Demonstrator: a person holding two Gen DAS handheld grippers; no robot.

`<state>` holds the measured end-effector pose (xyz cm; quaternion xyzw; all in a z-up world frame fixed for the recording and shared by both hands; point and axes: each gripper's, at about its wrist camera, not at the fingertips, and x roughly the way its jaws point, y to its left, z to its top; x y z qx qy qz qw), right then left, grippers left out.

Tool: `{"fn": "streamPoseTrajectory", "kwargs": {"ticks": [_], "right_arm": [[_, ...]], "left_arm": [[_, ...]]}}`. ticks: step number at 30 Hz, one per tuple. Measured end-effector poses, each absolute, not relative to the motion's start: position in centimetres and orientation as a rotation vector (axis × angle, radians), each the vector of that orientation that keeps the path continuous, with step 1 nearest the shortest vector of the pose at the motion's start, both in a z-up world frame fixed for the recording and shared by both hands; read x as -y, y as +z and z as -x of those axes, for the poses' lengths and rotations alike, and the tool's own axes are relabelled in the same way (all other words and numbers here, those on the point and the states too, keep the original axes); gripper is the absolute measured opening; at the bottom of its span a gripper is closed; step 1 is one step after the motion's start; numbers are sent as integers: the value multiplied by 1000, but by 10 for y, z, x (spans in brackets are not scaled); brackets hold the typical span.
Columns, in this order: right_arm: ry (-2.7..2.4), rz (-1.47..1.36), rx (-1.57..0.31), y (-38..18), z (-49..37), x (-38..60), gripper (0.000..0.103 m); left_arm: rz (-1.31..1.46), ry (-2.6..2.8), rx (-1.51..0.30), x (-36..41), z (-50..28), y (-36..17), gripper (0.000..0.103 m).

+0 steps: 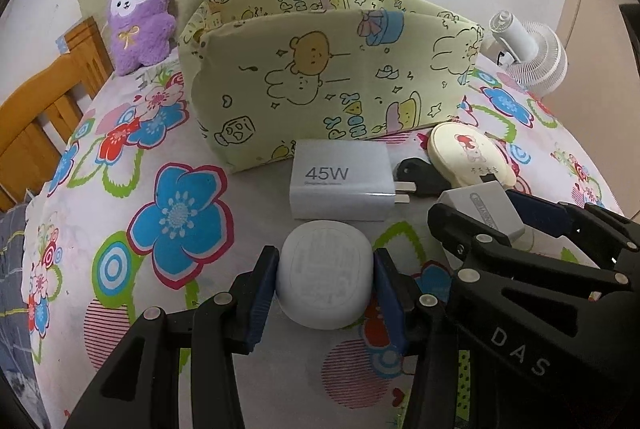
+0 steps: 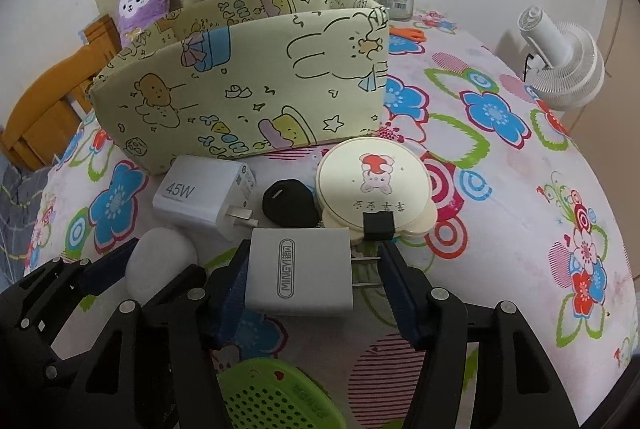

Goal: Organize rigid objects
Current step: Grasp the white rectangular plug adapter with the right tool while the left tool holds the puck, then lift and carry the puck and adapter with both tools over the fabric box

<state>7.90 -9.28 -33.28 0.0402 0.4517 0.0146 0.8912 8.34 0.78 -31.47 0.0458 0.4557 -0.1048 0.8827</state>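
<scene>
My left gripper (image 1: pixel 326 287) has its two fingers on both sides of the white rounded case (image 1: pixel 326 275), and the pads look to be touching it or very near, so I judge I am grasping it, or just about to. The case sits on the flowered bench (image 1: pixel 120 197) in front of the white 45W charger (image 1: pixel 340 185). My right gripper (image 2: pixel 312 281) is around the grey charger (image 2: pixel 300 271): the left finger (image 2: pixel 230 291) touches its side, but the right finger (image 2: pixel 394 293) stands apart from the body, next to the metal prongs (image 2: pixel 366 271). So this hand is not yet clenched on it.

I think the step in hand is to take both things and put them in the yellow fabric box (image 1: pixel 328 81) behind. To do it well, I should close the right fingers on the flat sides of the body and not on the prongs, because the thin prongs may slip or turn the charger. The rounded case is smooth, so I should hold it at the widest part, firmly, and lift it straight.

The two grippers are close to each other, nearly touching, so I should lift one first. The black key fob (image 2: pixel 290 203) and the round cream mirror (image 2: pixel 374 185) lie just behind the grey charger, and I must not push them. The wall of the box is high; I need to rise over its rim before I let go.
</scene>
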Motion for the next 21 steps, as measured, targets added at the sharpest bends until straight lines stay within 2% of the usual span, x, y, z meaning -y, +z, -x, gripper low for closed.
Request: {"fn": "streamPoseTrajectory", "kwargs": {"ticks": [21], "right_arm": [[49, -69, -913, -267, -78, 111, 64]], "left_arm": [[-32, -156, -924, 10, -80, -253, 49]]}}
